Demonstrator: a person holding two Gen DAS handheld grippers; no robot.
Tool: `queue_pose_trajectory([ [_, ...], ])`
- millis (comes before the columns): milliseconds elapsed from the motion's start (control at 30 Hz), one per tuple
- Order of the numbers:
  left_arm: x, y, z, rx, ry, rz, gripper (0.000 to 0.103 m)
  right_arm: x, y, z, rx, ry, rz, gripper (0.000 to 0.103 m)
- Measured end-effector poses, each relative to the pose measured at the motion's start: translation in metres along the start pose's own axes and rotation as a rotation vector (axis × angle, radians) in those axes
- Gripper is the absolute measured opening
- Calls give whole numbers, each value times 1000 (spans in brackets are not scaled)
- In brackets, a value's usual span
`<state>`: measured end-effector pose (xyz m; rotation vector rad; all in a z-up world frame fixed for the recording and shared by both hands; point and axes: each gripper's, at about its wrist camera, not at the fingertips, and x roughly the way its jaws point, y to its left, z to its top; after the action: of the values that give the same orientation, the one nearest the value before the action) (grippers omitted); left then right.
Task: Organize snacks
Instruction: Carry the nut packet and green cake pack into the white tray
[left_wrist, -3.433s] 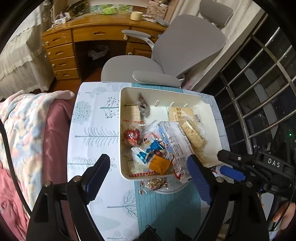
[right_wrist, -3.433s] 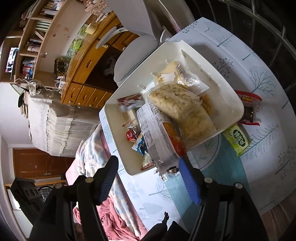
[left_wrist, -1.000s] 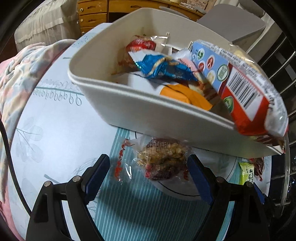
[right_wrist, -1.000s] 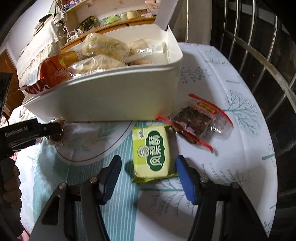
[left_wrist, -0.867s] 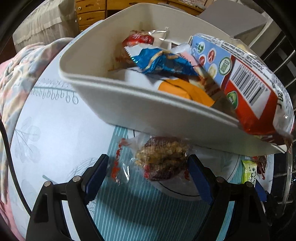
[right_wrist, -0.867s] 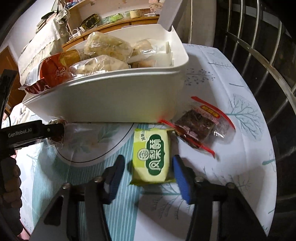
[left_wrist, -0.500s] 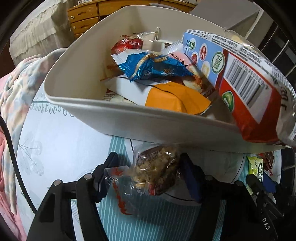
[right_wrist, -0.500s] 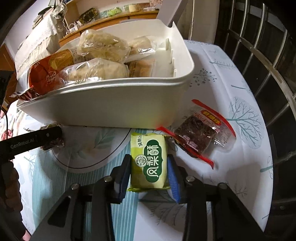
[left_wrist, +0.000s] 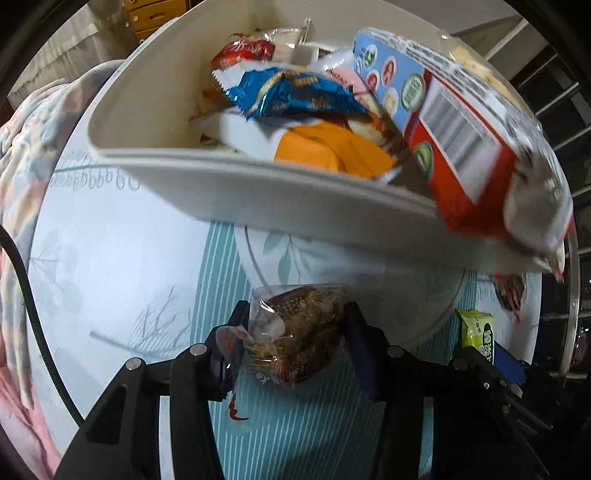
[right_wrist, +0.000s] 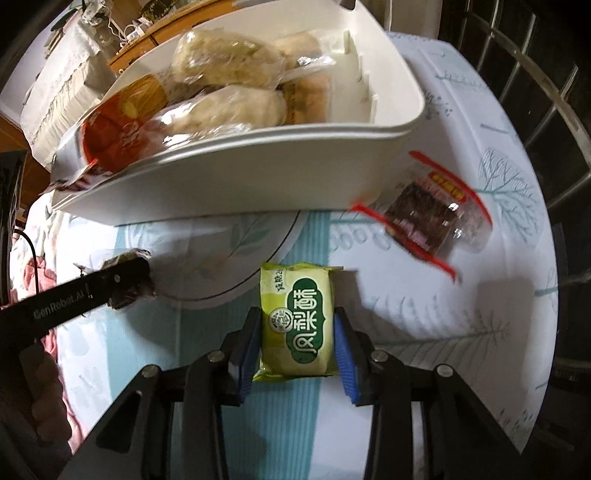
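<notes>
Blue-padded jaws of the right gripper (right_wrist: 297, 341) are clamped on a green pastry packet (right_wrist: 296, 321), one pad pressed on each long side, the packet's long axis running up the frame, straight out from the jaws. They closed a moment back and are now settled. In the left wrist view, the left gripper (left_wrist: 295, 343) has just been closing on a clear bag of brown nut brittle (left_wrist: 297, 332), now squeezed between its pads with the crinkled wrapper bulging above them.

Both packets sit low and central in their own frames, and the white bin (right_wrist: 229, 184) fills the upper half of each, directly beyond the jaws, so the coming move looks like a lift and a short carry over the near wall. That bin is heaped with wrapped buns, a blue packet (left_wrist: 291, 94) and a red-and-white bag (left_wrist: 461, 147) hanging over the rim.

One loose red-edged snack bag (right_wrist: 428, 216) lies at right of the right wrist view, nearer the right hand.

Underneath is a pale tablecloth (right_wrist: 461, 302) with printed trees and a teal stripe; a wooden desk (right_wrist: 144, 40) shows at upper left, metal bars (right_wrist: 546, 110) at right.
</notes>
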<state>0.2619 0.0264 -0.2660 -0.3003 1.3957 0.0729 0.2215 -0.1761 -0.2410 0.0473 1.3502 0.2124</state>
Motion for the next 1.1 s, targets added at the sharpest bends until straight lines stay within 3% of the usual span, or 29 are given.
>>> queue_pose_trajectory([
  [333,-43,35,-10,-41,68,11,49,-21,52,4,-67,66,64,38],
  [567,-96,79,-8,-139,19,36,49,-50,98,11,-180,51,129,38],
  [767,-148,98,5,-189,-73,21,49,-74,125,20,-279,-31,201,38],
  [1100,-217,113,39,-156,-276,-56,49,-116,148,53,-376,-288,243,38],
])
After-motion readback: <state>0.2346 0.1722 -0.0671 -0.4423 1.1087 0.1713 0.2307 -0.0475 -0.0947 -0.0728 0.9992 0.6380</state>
